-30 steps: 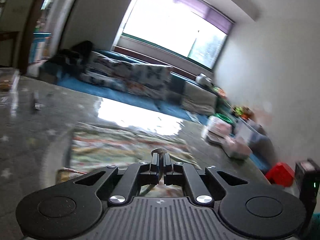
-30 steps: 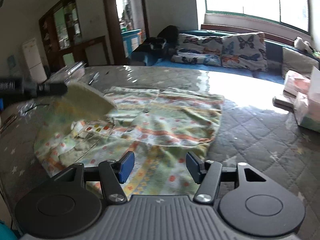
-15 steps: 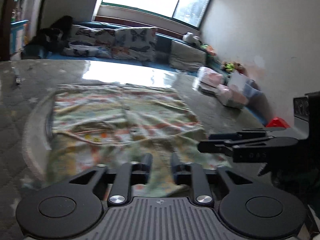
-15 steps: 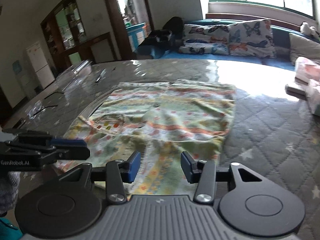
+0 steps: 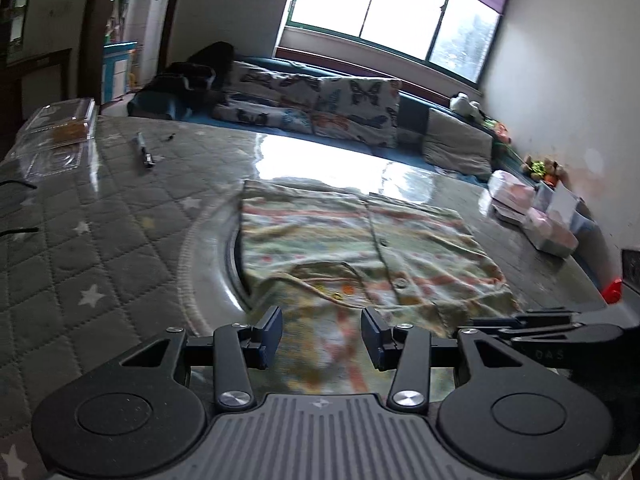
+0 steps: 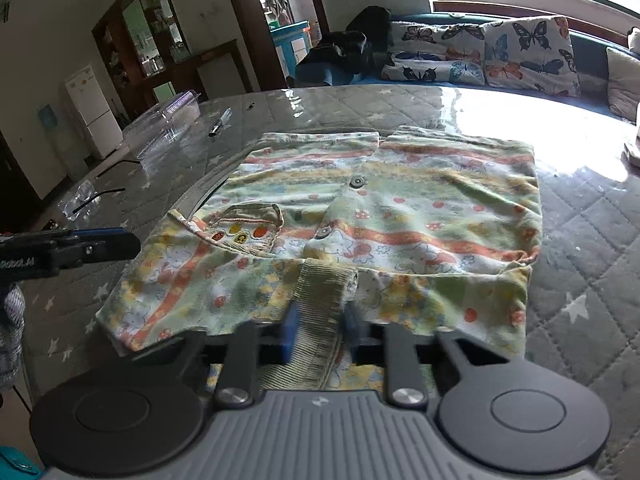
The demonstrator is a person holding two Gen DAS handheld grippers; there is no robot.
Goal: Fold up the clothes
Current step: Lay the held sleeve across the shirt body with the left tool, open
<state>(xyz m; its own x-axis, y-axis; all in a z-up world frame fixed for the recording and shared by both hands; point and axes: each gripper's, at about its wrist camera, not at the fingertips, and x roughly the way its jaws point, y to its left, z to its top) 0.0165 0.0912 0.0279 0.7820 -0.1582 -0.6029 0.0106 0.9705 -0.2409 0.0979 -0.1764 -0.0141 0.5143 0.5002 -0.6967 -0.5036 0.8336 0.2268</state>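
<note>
Since half a second ago the left gripper (image 5: 321,334) has spread its fingers much wider, and the right gripper (image 6: 319,330) has dropped onto the near hem of the garment (image 6: 380,220).

In the left wrist view, the printed garment (image 5: 360,248) lies flat across the centre of the frame on the quilted table (image 5: 100,240). The left fingers stand well apart with nothing between them, hovering over the near edge, probably ready for a new hold. The cloth just beyond the fingers is blurred, so whether they touch it cannot be told. The right gripper (image 5: 552,326) enters at the lower right, partly cut off.

In the right wrist view, a ribbed cuff (image 6: 324,292) runs between the right fingers at lower centre; they look narrowed around it, but motion blur hides whether they truly pinch it. That placement suits lifting the near edge for a fold. The left gripper (image 6: 100,242) juts in at mid left, its body out of frame. A pen (image 6: 219,122) and clear box (image 6: 164,124) sit upper left.
</note>
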